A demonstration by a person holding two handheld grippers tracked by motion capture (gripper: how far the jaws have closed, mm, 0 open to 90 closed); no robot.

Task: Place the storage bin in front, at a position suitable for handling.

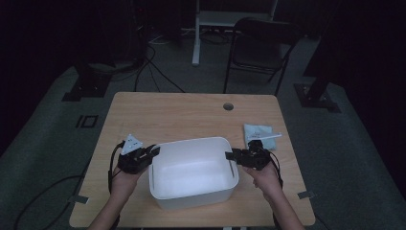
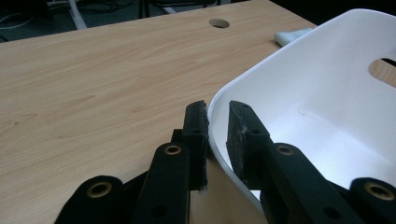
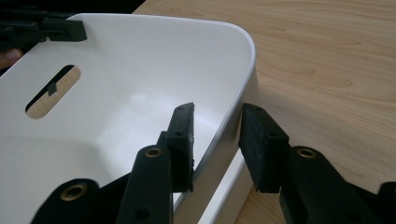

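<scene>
A white plastic tub stands near the front of the wooden table. My left gripper is at its left rim. In the left gripper view the gripper has one jaw outside and one inside the tub rim, and the pads press on it. My right gripper is at the right rim. In the right gripper view the gripper straddles the tub wall; the inner pad stands a little off it. The tub looks empty.
A pale blue cloth packet lies on the table to the right of the tub, close behind my right hand. A cable hole sits near the far edge. A dark chair stands beyond the table.
</scene>
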